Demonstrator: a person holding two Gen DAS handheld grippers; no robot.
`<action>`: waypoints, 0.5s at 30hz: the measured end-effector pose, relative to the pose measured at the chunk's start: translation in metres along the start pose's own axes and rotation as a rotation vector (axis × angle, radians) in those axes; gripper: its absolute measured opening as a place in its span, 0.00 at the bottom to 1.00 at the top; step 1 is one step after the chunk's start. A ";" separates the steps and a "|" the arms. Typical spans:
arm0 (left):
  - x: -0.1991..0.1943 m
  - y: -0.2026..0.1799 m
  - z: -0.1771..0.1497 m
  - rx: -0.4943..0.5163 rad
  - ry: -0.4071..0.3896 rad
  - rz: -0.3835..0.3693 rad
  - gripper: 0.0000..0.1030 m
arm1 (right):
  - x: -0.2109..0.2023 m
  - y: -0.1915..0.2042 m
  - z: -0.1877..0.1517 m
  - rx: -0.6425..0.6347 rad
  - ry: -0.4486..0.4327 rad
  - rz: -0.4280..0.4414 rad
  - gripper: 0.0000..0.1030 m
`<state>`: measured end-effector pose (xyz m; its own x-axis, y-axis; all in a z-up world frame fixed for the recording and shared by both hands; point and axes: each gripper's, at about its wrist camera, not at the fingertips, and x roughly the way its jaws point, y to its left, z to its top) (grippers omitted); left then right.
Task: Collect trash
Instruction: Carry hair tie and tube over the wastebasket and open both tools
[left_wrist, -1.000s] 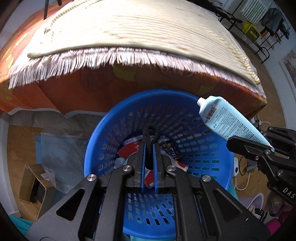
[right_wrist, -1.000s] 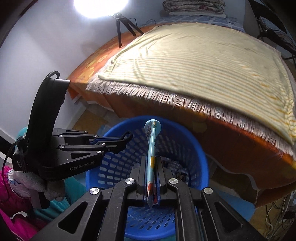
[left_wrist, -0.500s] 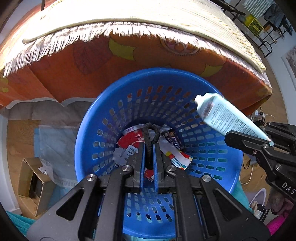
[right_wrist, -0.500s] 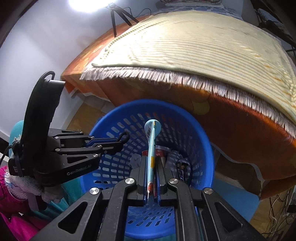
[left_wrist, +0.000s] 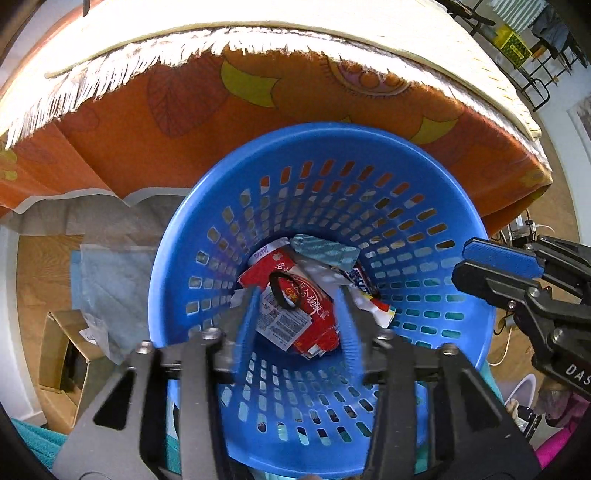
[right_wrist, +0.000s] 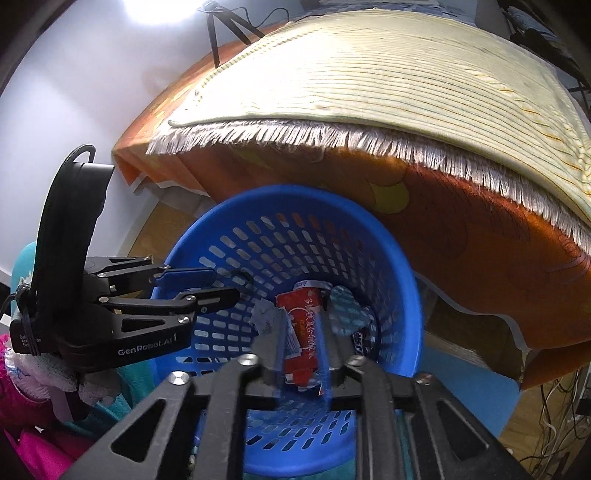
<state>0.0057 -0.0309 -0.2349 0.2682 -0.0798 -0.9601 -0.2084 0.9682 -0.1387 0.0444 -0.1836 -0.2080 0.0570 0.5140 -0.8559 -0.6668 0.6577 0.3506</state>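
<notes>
Left wrist view: the left gripper (left_wrist: 297, 314) points down into the blue basket (left_wrist: 458, 210), its fingers (left_wrist: 247, 321) spread apart and empty, with a black hair tie (left_wrist: 282, 293) lying on the red carton (left_wrist: 295, 314) between them. The right gripper (right_wrist: 301, 343) hangs over the basket's near rim, fingers likewise released and holding nothing. A light-blue tube (left_wrist: 325, 251) rests at the basket's bottom among wrappers, touching the carton's far end. Behind the basket's far rim hangs an orange tablecloth (left_wrist: 155, 110) topped by a fringed cream runner (right_wrist: 369, 74).
</notes>
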 end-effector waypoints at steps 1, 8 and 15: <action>0.000 0.000 0.000 0.000 -0.003 0.002 0.52 | 0.000 0.000 0.000 -0.001 0.000 -0.004 0.26; 0.002 0.002 0.000 -0.011 -0.002 0.014 0.58 | -0.001 0.001 0.000 -0.002 -0.012 -0.031 0.55; 0.002 0.006 0.001 -0.021 0.004 0.020 0.59 | -0.008 -0.002 0.002 0.010 -0.027 -0.058 0.74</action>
<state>0.0063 -0.0254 -0.2375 0.2595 -0.0613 -0.9638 -0.2338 0.9643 -0.1243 0.0463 -0.1882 -0.2010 0.1152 0.4897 -0.8643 -0.6547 0.6917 0.3047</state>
